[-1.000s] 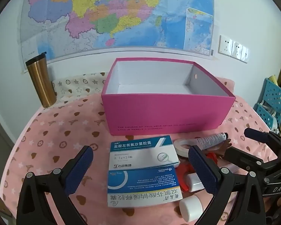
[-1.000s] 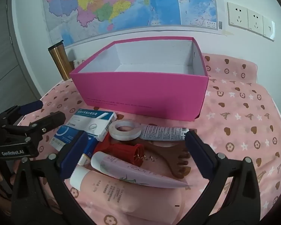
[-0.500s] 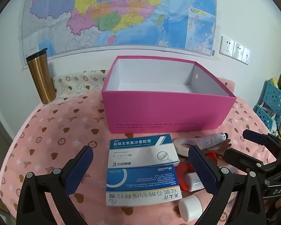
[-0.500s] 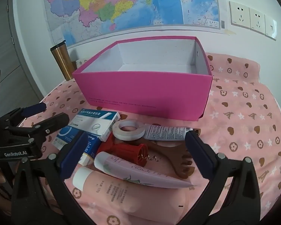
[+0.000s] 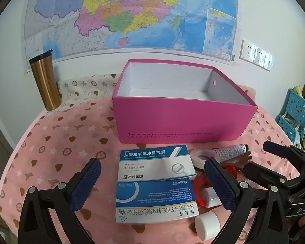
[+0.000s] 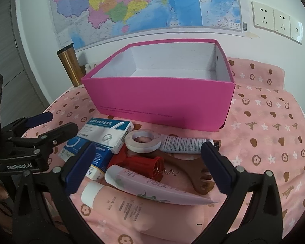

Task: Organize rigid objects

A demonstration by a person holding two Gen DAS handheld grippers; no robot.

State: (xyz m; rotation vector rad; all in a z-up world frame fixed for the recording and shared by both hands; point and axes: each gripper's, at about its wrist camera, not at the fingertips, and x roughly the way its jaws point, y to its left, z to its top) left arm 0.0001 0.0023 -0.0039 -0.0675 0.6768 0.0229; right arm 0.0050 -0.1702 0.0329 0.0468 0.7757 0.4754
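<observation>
An empty pink box [image 5: 178,120] [image 6: 160,99] stands on the pink cloth. In front of it lie a white-and-blue medicine box [image 5: 154,163] [image 6: 106,131], a blue medicine box [image 5: 155,201] [image 6: 95,160], a tape roll [image 6: 143,140], a small white tube [image 6: 182,145], a red corkscrew [image 6: 140,162], a brown wooden comb [image 6: 195,174], a lilac tube [image 6: 152,187] and a pink tube [image 6: 132,205]. My left gripper [image 5: 152,185] is open, its fingers either side of the two medicine boxes. My right gripper [image 6: 146,166] is open above the tubes and corkscrew.
A gold tumbler [image 5: 44,81] [image 6: 70,66] stands at the back left by the wall. A map and wall sockets [image 6: 274,19] are behind the box. A blue perforated rack [image 5: 296,113] is off the right edge. Each gripper shows in the other's view.
Both grippers have drawn back and up a little, so the box and the objects sit slightly lower in view. Nothing was grasped or moved.
</observation>
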